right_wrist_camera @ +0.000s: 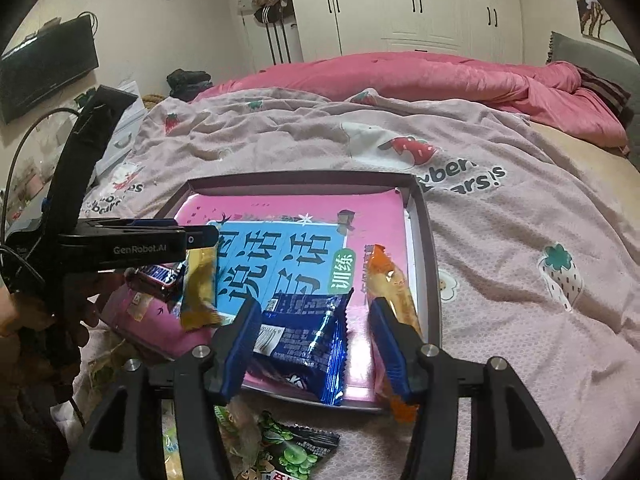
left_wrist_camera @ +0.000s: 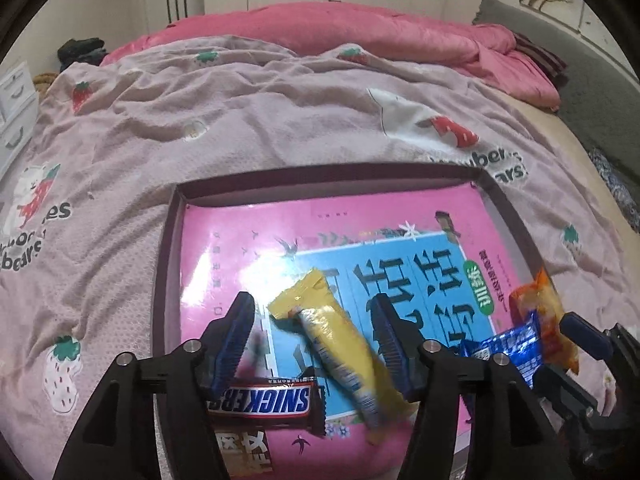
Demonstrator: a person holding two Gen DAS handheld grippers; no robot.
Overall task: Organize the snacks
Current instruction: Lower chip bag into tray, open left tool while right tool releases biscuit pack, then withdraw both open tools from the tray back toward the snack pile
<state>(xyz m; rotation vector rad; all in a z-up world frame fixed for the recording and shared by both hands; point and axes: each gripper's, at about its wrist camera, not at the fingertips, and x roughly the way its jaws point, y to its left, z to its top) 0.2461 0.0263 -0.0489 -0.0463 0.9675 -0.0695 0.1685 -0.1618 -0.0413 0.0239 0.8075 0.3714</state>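
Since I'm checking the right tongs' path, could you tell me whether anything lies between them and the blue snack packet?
Nothing visible does: the blue snack packet lies directly between the open right tongs, on the book in the tray.

Four wrapped snacks lie in one shallow dark-rimmed cardboard box [right_wrist_camera: 434, 276] (one each): a brown Snickers bar [left_wrist_camera: 264, 402], a yellow packet [left_wrist_camera: 340, 340], a blue foil packet [right_wrist_camera: 308, 340] and an orange packet [right_wrist_camera: 390, 292].

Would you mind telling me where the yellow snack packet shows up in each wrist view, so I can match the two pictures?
Left wrist: the yellow packet lies low in the middle, between the left gripper's fingers, on the pink book.
Right wrist: the yellow packet is at the left, just under the left gripper's tips.
Shared landmark: the Snickers bar beside the packet.
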